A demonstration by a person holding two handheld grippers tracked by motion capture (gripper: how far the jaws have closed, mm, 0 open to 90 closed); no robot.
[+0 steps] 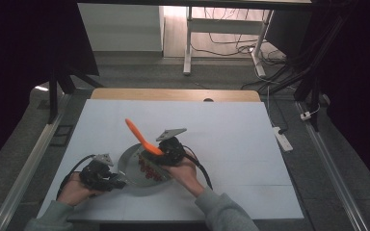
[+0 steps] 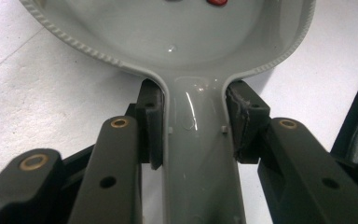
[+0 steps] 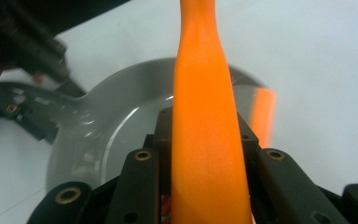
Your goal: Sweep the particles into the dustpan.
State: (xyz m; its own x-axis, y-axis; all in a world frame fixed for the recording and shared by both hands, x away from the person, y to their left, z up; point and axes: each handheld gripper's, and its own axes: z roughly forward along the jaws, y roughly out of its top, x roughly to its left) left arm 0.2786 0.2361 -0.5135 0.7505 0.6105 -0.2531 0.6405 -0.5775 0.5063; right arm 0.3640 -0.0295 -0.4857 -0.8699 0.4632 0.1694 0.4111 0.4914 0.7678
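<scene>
The left gripper (image 2: pixel 193 135) is clamped on the pan handle (image 2: pixel 200 154), one pad pressing each side of it just below where the handle widens into the bowl, and the right gripper (image 3: pixel 205 140) is clamped on the orange spatula (image 3: pixel 205 140), whose shaft runs up between the jaws and out past the top of that view. Judging from this, the step in hand is stirring or turning the food: one hand steadies the pan (image 1: pixel 135 171) on the white table (image 1: pixel 231 144) while the other works the spatula (image 1: pixel 142 137), whose gripped end sits over the pan's right half, its free end slanting up and away to the left. The red pieces (image 1: pixel 149 168) lie in the pan's right part, close under the right gripper (image 1: pixel 166 155). The next move probably calls for bringing the spatula's working end down among the pieces without tipping the pan, so the left grip must hold firm and level. The high view gives the whole layout, both hands, the left gripper (image 1: pixel 118 182) at the pan's near-left edge, and the spatula's tilt. The left gripper view alone shows how squarely the pads seat on the handle, and the pan's beaded rim (image 2: pixel 79 44). The right gripper view shows the pan's grey inside behind the spatula, and the other gripper at far left, but it is blurred.
</scene>
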